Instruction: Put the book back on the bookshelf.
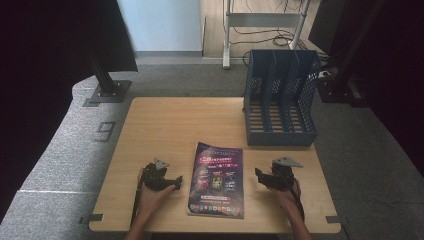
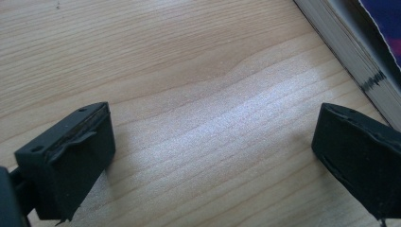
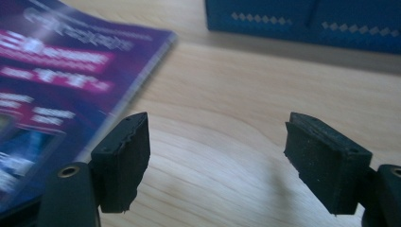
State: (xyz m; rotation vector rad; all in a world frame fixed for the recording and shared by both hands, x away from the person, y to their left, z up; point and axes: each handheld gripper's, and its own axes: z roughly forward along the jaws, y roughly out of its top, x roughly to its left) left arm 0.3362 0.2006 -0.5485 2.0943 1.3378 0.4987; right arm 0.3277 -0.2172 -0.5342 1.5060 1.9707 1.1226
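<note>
Grey carpet floor around a pale wooden table (image 1: 160,125); dark curtains left and right, white stand legs and loose cables at the far side. A grey "9" is marked on the floor left of the table.

Book (image 1: 217,179) lies flat at the near middle of the table, cover up: purple-black, with pink and white headline bands, small picture panels and a row of small icons along the near edge. Print too small and blurred to read in any view. The left gripper view shows its page edge with a dark smudge on it.

Blue perforated file rack (image 1: 281,97) stands at the far right of the table, slots open to the top, well apart from the book.

Left gripper (image 1: 175,183) sits just left of the book, low over the table, jaws wide apart, bare wood between them.

Right gripper (image 1: 258,176) sits just right of the book, jaws spread wide, holding nothing; wood grain shows between the pads (image 3: 124,158).
</note>
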